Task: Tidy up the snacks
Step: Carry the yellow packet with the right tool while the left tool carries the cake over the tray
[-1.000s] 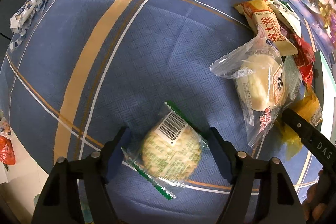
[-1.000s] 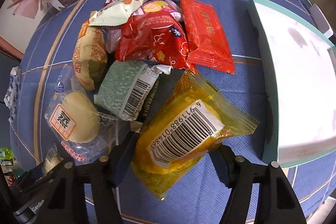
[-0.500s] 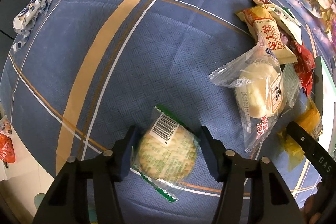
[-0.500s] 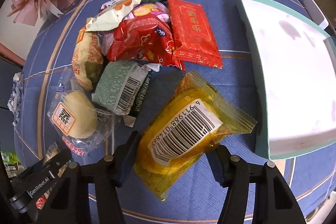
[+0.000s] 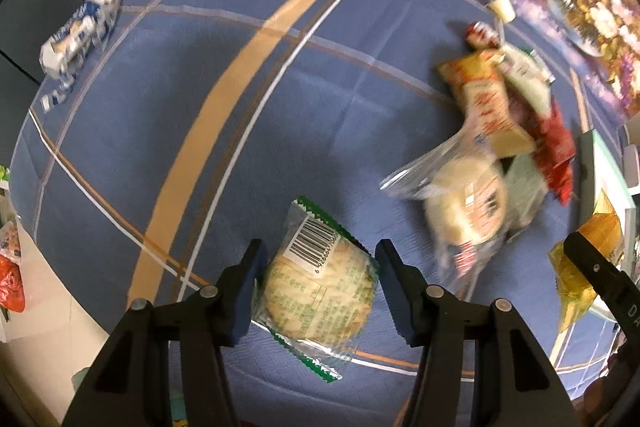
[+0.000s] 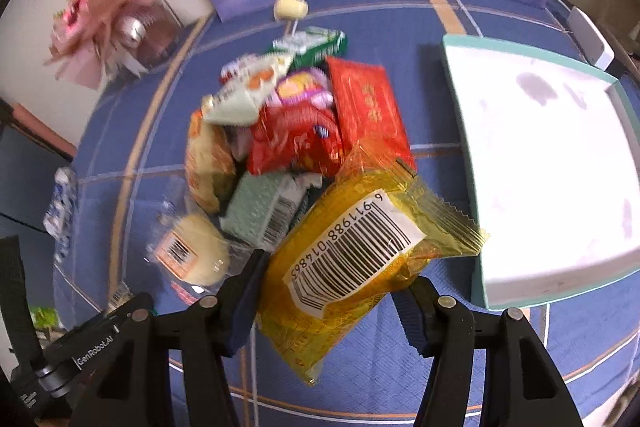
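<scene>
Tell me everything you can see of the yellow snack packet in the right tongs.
The yellow snack packet is glossy translucent plastic with crimped, serrated end seals and a white barcode label facing the camera. It sits tilted between the fingers of the right tongs, which are shut on its lower half. Its upper end points toward the teal-rimmed tray.

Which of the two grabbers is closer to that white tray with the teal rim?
Right. The right gripper, holding the yellow packet, is just beside the tray; the left gripper is farther, across the snack pile.
</scene>
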{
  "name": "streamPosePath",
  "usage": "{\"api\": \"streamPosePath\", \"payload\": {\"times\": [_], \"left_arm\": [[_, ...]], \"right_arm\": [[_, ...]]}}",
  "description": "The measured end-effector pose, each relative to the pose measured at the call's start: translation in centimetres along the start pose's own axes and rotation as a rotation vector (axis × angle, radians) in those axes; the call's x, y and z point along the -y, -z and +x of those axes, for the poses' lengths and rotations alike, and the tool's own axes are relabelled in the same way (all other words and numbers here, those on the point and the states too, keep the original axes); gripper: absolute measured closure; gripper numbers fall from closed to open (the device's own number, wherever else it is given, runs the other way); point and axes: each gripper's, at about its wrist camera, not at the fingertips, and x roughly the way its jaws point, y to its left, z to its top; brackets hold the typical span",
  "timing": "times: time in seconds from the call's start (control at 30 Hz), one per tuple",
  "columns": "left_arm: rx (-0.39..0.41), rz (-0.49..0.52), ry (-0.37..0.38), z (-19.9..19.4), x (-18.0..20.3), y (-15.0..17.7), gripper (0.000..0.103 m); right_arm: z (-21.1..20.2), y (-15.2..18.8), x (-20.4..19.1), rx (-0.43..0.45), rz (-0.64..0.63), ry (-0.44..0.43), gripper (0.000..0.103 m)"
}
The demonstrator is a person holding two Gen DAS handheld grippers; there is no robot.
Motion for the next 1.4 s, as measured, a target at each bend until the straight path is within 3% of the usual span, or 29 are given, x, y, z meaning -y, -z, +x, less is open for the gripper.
{"api": "streamPosePath", "payload": {"times": [0.17,0.27,0.6,0.97,1.17,1.4], "left_arm": [[0.081,0.037,0.034,-3.8,2.5,-1.3,0.045],[0.123,0.072,0.069,-5.8,5.2,-2.0,0.045],[0.148,0.203,0.194,-7.7,15.1,-3.6,0.045],[0.13,0.372,0.284,-6.5,25.9,-3.9,0.045],[0.074,0.458,0.331,-3.7,31.0,-2.9,0.045],[0.045,0.531,0.32,0.0,35.5,-2.9,0.045]], "right_arm": [[-1.8,-1.0,0.2,0.068,0.035,-0.007,0.04],[-3.4,-1.7,0.5,0.1,0.048,0.035,0.04],[-5.4,-5.1,5.7,0.126,0.175,0.147,0.04],[-5.3,-6.1,14.8,0.131,0.358,0.238,0.04],[-4.7,-6.2,19.7,0.114,0.458,0.266,0.04],[-3.2,-6.2,23.2,0.081,0.51,0.276,0.04]]}}
